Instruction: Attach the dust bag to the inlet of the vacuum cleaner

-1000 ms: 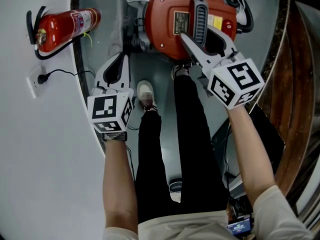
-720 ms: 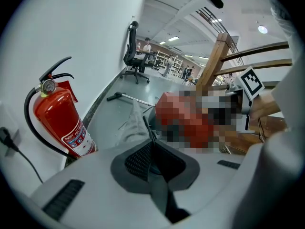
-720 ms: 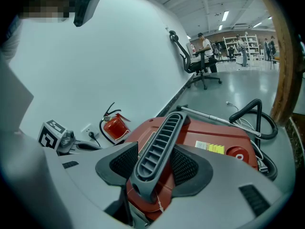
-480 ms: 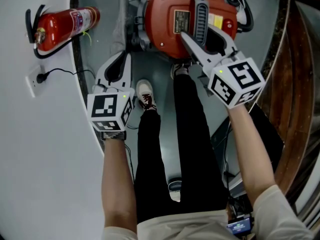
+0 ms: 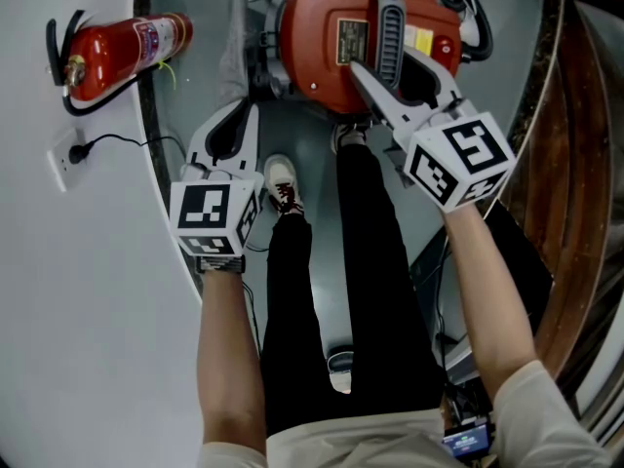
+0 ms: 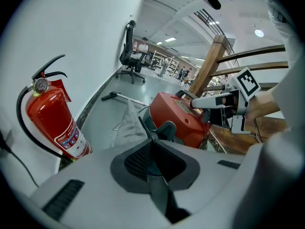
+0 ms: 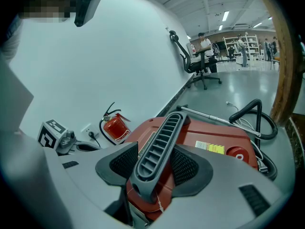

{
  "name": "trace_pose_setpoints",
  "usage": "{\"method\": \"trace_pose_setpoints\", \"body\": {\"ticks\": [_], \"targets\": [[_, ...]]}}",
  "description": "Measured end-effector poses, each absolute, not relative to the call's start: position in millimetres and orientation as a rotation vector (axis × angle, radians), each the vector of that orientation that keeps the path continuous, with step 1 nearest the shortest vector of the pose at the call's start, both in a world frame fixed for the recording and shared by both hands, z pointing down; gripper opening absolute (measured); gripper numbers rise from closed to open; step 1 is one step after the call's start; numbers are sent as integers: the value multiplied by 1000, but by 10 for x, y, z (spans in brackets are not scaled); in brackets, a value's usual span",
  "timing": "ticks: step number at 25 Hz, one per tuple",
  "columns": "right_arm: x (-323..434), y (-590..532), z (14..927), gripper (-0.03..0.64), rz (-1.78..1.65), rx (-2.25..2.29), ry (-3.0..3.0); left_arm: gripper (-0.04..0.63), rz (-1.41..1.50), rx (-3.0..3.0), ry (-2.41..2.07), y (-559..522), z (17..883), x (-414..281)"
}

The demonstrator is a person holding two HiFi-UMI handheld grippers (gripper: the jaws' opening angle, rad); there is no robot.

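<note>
The red vacuum cleaner (image 5: 317, 61) stands on the grey floor (image 5: 195, 27) in front of the person's feet. A pale grey cloth, likely the dust bag (image 6: 126, 123), lies slack on the floor just beside it, on the side toward the fire extinguisher (image 5: 117, 55). No view shows whether its mouth meets the inlet, so attaching seems largely left to do. The right gripper (image 7: 155, 165) is clamped on the vacuum's ribbed grey handle (image 5: 387, 27), steadying the body. The left gripper (image 6: 151, 156) hangs near the bag with its jaws pressed together on nothing
</note>
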State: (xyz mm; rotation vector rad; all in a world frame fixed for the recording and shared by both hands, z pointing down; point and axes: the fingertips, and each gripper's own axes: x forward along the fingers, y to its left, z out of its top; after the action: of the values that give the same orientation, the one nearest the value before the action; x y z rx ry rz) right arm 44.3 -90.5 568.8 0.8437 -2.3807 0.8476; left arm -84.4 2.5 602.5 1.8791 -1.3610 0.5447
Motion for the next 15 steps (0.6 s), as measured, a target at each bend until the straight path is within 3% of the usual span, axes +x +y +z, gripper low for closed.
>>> {"method": "trace_pose_setpoints", "body": {"ticks": [15], "targets": [[436,-897,5686,212,863,820,-2378,41,697,1768,-1540,36,6056,-896]]}}
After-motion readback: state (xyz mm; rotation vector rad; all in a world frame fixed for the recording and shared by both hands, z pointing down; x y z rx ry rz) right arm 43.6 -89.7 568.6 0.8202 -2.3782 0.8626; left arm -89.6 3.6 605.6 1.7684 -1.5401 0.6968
